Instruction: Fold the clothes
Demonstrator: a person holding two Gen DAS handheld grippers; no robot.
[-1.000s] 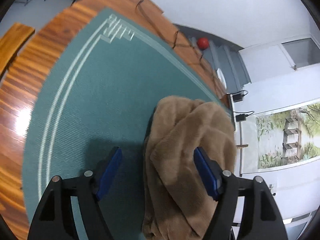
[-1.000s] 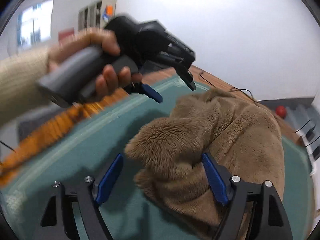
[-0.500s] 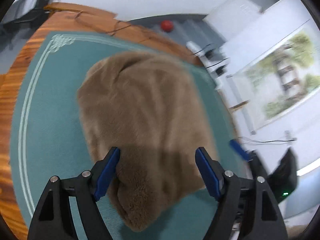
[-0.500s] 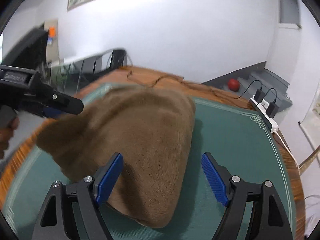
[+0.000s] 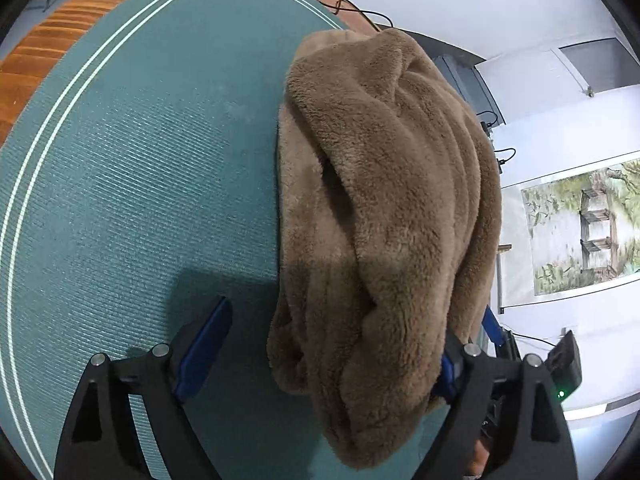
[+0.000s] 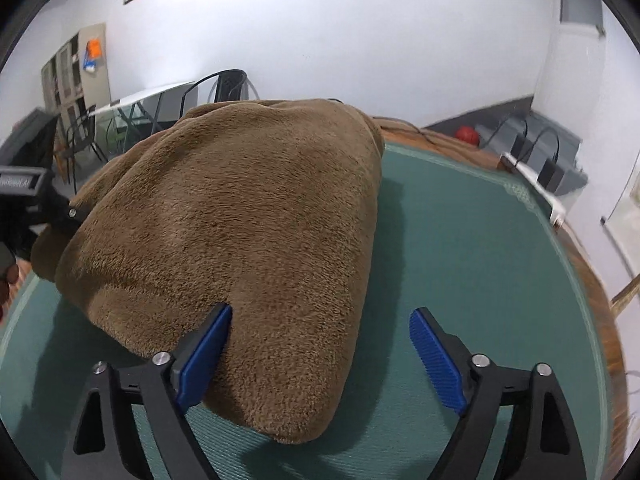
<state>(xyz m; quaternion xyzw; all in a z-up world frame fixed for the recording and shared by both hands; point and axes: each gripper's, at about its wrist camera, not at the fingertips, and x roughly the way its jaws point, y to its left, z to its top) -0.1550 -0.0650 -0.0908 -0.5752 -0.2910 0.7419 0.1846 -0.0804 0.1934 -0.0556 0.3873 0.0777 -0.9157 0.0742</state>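
The left gripper (image 5: 328, 352) has its jaws spreading apart; its left blue pad (image 5: 204, 354) stands clear over the mat, while the right pad is mostly hidden behind the cloth, so contact there cannot be told. The brown fleece garment (image 5: 384, 208) lies bunched in a thick, creased heap that runs from between these fingers away ahead, filling the right half of the gap and hanging over the right finger. To the left of the gripper the green mat (image 5: 128, 168) lies bare, with white border lines curving around its edge, and beyond that a strip of the wooden table (image 5: 48, 48).

The right gripper (image 6: 320, 354) is also widening. Its left pad (image 6: 206, 354) touches the edge of the garment (image 6: 240, 232), which swells ahead and to the left as a smooth mound; a rounded corner of it lies between the fingers. The right pad (image 6: 436, 364) is well apart from the cloth, over the mat (image 6: 480, 260). At the far left of this view the other gripper's black body (image 6: 32, 200) meets the garment's far edge.
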